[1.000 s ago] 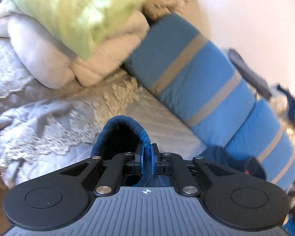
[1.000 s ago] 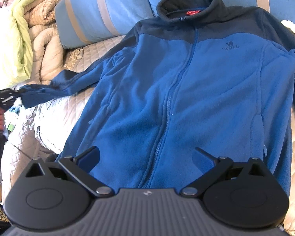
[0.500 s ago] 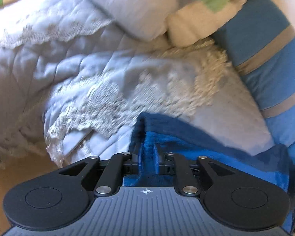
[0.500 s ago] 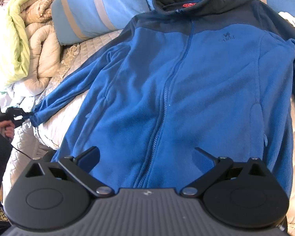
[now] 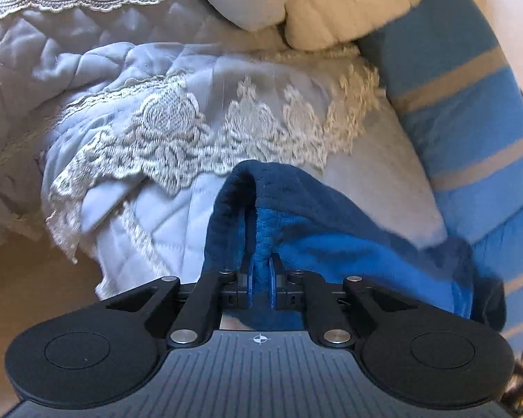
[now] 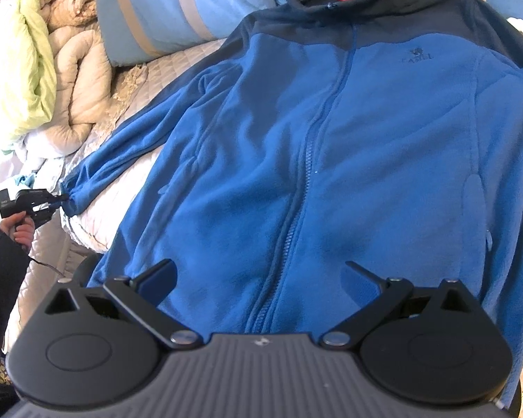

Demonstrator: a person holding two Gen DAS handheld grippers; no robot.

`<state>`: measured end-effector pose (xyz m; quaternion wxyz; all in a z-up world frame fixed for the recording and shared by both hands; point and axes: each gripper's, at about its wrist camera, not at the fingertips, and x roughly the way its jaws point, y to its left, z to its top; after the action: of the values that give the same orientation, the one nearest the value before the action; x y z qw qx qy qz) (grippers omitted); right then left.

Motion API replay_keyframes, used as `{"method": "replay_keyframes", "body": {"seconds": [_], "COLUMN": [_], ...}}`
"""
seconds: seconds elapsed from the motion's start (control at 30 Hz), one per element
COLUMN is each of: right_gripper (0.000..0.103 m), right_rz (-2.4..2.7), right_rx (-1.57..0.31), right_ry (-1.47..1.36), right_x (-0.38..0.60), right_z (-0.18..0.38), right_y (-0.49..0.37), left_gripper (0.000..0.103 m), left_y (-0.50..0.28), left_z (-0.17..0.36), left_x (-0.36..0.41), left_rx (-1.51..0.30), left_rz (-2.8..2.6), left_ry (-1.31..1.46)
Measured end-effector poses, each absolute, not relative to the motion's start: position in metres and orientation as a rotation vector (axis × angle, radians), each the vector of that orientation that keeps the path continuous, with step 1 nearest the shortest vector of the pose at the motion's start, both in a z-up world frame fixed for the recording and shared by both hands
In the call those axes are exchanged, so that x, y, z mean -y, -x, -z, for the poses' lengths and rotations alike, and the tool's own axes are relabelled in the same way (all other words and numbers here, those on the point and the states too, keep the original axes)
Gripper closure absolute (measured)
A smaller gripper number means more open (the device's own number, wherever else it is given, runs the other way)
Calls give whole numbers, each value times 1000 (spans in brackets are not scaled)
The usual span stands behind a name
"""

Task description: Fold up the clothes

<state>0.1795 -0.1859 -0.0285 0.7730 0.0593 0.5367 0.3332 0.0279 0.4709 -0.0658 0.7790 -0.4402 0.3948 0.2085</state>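
A blue fleece jacket (image 6: 296, 139) with a dark yoke and collar lies front-up and zipped on the bed. Its left sleeve stretches out toward the bed's left edge. My left gripper (image 5: 261, 278) is shut on that sleeve's cuff (image 5: 233, 209), with the fleece pinched between the pads. From the right wrist view the same gripper (image 6: 57, 202) shows small at the far left, holding the cuff (image 6: 71, 205) low over the quilt. My right gripper (image 6: 258, 268) hangs open just above the jacket's hem near the zipper, nothing between its fingers.
Blue pillows with tan stripes (image 6: 164, 17) lie along the head of the bed. A beige comforter (image 6: 76, 80) and a green blanket (image 6: 35, 52) are piled at the left. A lace-edged quilt (image 5: 191, 132) drapes over the bed's side above the floor (image 5: 35, 278). A person's hand (image 6: 19, 233) holds the left gripper.
My left gripper came down toward the bed's edge with the cuff, drawing the sleeve out straight and low onto the quilt. The right gripper stayed where it was, open.
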Motion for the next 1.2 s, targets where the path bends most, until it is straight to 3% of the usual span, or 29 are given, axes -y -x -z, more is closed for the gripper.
{"method": "replay_keyframes", "body": {"seconds": [0.23,0.4,0.5,0.63,1.0,1.1,1.17,1.2], "right_gripper": [0,0,0,0,0,0,0,0], "right_rz": [-726,-725,-732,-726,-722,-718,-714,-712], "right_rx": [-1156,-1156,-1153,-1156,-1174,-1177,-1179,-1179], "right_ry": [-128,-137,-130,-126,-114,-110,-111,-113], "right_x": [189,191,193,195,195,195,195,194], "right_z": [27,27,26,27,29,29,30,30], "right_y": [-176,-174,-171,-170,-167,-166,-167,-168], "left_gripper": [94,83,69,65,67,67,88,88], "left_y": [-17,-23,-23,-21,-8,-14,-20,-23], "left_z": [80,95,88,77,59,57,64,67], "left_x": [-461,-454,-452,-457,-479,-481,-480,-480], "left_rx": [-981,-1074,-1072,-1029,-756,-775,-820,-843], "left_rz": [-425,-444,-463,-476,-504,-527,-545,-553], "left_ry": [958,904,871,883,1050,1032,1003,987]}}
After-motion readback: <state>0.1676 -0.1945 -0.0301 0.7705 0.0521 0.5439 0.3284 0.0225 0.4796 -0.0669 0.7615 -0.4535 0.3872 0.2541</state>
